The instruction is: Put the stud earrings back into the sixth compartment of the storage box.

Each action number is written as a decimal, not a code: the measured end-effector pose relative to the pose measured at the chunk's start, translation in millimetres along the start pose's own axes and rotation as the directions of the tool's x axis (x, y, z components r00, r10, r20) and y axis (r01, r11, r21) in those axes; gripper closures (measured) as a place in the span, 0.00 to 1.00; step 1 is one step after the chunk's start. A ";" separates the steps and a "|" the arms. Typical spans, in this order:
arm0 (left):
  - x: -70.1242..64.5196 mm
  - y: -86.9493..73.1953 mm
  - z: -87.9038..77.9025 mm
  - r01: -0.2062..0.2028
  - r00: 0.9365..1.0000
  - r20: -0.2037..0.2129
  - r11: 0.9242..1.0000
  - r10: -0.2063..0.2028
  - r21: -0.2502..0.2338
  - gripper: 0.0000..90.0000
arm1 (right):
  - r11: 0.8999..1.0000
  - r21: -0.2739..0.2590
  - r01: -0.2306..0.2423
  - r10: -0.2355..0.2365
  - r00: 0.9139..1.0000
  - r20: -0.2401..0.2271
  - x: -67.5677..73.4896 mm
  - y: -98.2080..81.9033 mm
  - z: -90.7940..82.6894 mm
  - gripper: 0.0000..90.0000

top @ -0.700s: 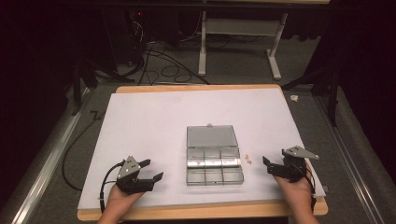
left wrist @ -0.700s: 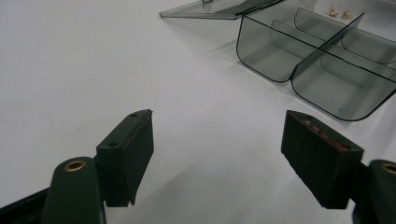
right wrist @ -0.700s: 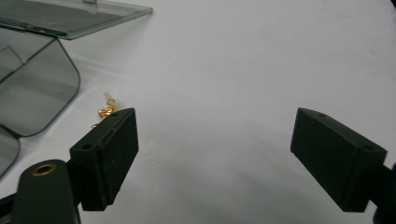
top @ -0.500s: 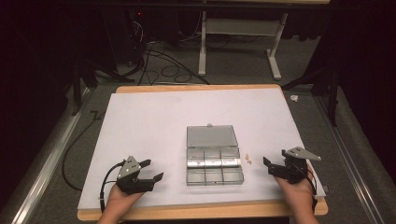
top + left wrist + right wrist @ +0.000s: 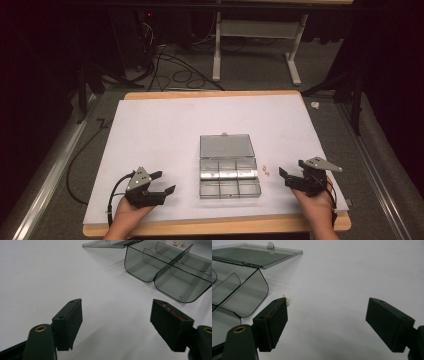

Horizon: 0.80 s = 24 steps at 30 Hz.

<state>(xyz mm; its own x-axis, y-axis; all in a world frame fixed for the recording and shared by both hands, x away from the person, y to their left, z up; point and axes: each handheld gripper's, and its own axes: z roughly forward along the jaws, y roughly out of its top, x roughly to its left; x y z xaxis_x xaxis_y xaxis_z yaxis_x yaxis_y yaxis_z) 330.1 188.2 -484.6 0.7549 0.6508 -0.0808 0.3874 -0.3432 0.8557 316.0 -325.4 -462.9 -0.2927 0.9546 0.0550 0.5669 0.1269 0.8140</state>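
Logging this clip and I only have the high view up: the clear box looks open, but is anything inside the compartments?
Observer: The left gripper view looks into the clear compartment box from the side, and the compartments facing it hold nothing.
Operator: Those tiny specks right of the box, what are they?
Observer: In the left gripper view they are two small brass-coloured pieces lying on the white mat just beyond the box, outside it.
Operator: Is the right gripper on them?
Observer: No. In the right gripper view the right gripper has its fingers wide apart with bare mat between them; one small piece peeks out behind the tip of the finger nearer the box.
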 end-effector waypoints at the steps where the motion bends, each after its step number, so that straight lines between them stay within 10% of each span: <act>1: -0.3 0.1 0.2 -0.002 1.000 0.000 1.000 0.002 0.003 0.29 | 1.000 -0.002 0.003 -0.003 1.000 -0.004 0.0 0.2 0.1 0.20; 24: -1.5 0.3 0.9 -0.014 1.000 0.003 1.000 0.014 0.009 0.29 | 0.995 0.098 0.032 -0.028 0.999 -0.038 6.4 3.4 -2.0 0.26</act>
<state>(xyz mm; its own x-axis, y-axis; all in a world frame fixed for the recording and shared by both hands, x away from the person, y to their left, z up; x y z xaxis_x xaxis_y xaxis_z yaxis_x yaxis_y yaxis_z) 329.5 186.6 -484.7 0.7615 0.6444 -0.0705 0.3819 -0.3581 0.8520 314.5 -319.4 -458.6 -0.3377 0.9397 0.0541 0.6297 0.1828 0.7550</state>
